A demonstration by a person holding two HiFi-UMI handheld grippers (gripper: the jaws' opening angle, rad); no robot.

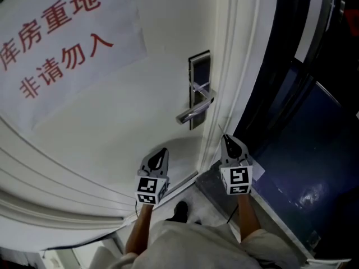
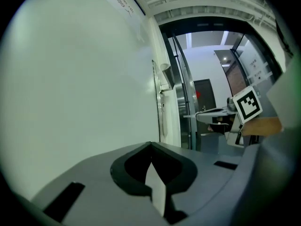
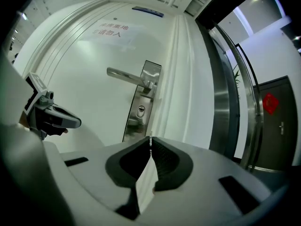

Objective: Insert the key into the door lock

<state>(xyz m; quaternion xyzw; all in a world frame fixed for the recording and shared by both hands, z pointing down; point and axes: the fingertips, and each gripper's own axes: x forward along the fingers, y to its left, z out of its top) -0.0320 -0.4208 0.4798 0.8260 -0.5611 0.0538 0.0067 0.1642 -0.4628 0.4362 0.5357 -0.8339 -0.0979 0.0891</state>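
Tightly shut — right claw (image 3: 150,148) on key (image 3: 150,139).

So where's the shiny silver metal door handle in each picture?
Head view: the silver metal door handle sits just right of centre.
Left gripper view: small, edge-on, near the centre.
Right gripper view: above centre, lever pointing left.
Shared landmark: the white door.

Paper sign (image 1: 61,38) taped on the white door (image 1: 146,128), in red characters: 库房重地; 非请勿入.
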